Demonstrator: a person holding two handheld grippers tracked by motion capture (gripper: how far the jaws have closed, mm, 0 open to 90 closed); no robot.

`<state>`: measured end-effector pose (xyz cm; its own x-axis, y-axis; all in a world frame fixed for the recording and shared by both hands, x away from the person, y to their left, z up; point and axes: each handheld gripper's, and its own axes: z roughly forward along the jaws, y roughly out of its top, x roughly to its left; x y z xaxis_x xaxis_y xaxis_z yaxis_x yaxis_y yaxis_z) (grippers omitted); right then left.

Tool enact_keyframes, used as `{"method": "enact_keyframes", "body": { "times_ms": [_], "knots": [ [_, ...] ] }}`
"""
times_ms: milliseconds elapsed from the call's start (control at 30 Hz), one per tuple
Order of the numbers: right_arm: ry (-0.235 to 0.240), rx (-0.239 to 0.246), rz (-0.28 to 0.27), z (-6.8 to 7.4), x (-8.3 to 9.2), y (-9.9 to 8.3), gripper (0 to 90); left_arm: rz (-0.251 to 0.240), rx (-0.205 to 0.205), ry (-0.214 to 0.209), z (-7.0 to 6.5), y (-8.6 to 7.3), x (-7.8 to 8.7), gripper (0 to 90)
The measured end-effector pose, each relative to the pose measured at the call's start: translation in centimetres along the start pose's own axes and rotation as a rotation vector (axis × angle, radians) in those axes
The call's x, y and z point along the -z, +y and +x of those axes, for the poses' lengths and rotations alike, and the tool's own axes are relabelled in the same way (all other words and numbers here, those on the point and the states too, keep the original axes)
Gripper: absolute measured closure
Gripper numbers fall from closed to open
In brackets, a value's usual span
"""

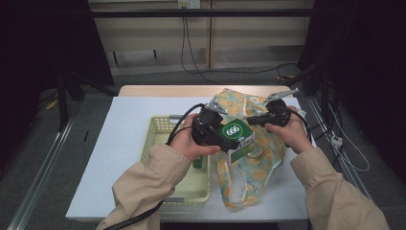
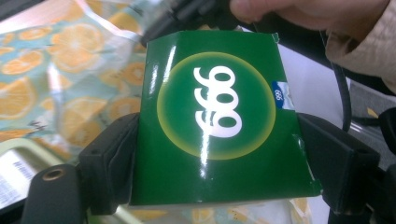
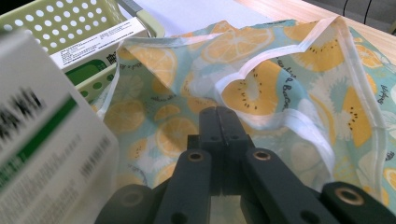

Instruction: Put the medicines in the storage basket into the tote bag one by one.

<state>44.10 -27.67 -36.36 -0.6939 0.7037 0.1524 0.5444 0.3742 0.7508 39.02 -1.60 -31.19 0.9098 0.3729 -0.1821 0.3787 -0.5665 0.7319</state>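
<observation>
A green box [image 2: 217, 107] with a round emblem and white numerals sits crosswise between the jaws of my left gripper [image 2: 217, 154], which is shut on its two sides. From above, the box [image 1: 233, 130] hangs over a fruit-patterned cloth bag [image 1: 249, 177], held there by that left gripper [image 1: 230, 141]. My right gripper [image 1: 250, 120] is at the bag's upper rim. Its jaws [image 3: 218, 114] are pressed together on a raised fold of the bag [image 3: 280, 84]. The held box's white side [image 3: 46, 140] is blurred at the left.
A pale perforated basket [image 1: 158, 125] stands left of the bag on the white table [image 1: 124, 124], with another green and white box [image 3: 98, 51] lying in it. Cables trail from both grippers. The table's far edge is wood-coloured.
</observation>
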Motion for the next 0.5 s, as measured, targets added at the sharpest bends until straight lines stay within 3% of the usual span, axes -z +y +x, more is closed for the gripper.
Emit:
{"method": "enact_keyframes", "body": {
  "times_ms": [267,500],
  "knots": [
    [0.003,-0.006,-0.002,-0.1,0.0,0.0,90.0,0.063,-0.038,-0.023,-0.5,-0.8,-2.6,18.0],
    [0.004,-0.002,-0.003,0.0,0.0,0.0,90.0,0.087,-0.051,-0.047,-0.9,-0.9,-4.6,18.0]
  ]
}}
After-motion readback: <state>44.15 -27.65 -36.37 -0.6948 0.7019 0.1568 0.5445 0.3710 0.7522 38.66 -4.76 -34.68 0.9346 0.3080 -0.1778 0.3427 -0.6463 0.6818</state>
